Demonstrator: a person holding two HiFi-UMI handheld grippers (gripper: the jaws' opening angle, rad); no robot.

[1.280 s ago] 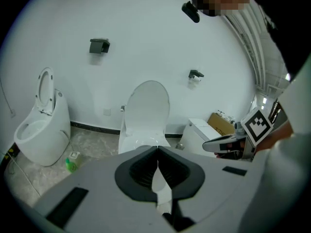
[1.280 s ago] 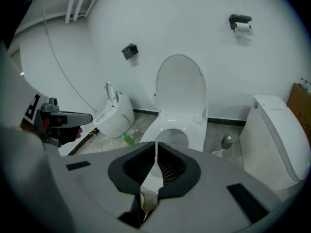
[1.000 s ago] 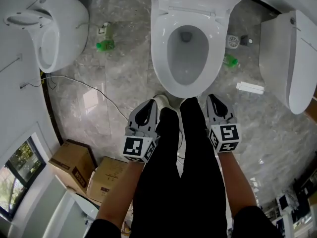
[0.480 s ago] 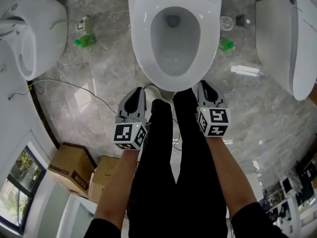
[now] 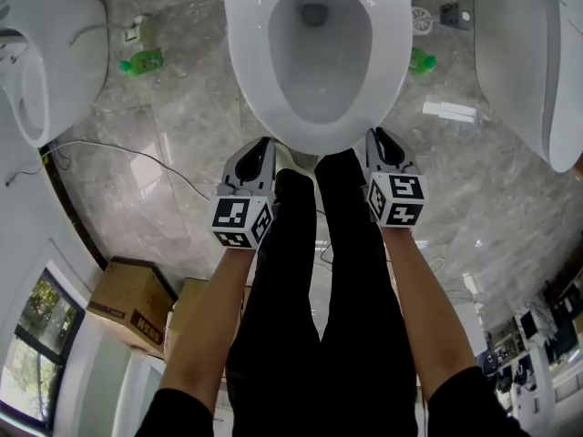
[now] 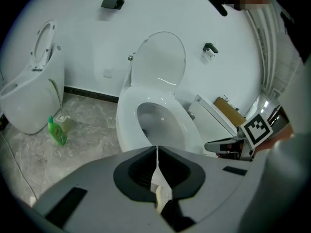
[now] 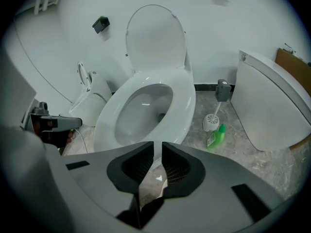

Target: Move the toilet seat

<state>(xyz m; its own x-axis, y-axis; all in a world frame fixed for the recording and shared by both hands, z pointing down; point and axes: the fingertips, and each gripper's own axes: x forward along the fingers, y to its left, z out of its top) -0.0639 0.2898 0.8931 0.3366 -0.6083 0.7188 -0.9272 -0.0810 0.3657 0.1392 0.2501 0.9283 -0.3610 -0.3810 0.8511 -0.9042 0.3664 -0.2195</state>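
Observation:
The white toilet point(image 5: 242, 80) stands straight ahead, its seat ring point(image 5: 393, 53) lying flat on the bowl. In both gripper views the lid point(image 6: 160, 57) point(image 7: 155, 38) stands raised against the wall behind the seat ring point(image 6: 187, 130) point(image 7: 187, 106). My left gripper point(image 5: 265, 142) hangs just short of the bowl's front rim on the left, shut with nothing in it. At the right of the rim is my right gripper point(image 5: 375, 135), also shut and empty. Neither touches the seat. Seen from the grippers, the left gripper point(image 6: 157, 149) and right gripper point(image 7: 158, 147) point at the bowl.
Other white toilets stand at the left point(image 5: 46, 53) and right point(image 5: 528, 62). Green bottles point(image 5: 141, 62) point(image 5: 421, 60) and a toilet brush point(image 5: 422, 18) flank the bowl. A cable point(image 5: 118, 148) crosses the marble floor. Cardboard boxes point(image 5: 132, 303) sit behind left. The person's black-trousered legs point(image 5: 319, 289) fill the middle.
The person has stepped closer to the toilet, and both grippers have moved forward to either side of the bowl's front rim. Both stay shut.

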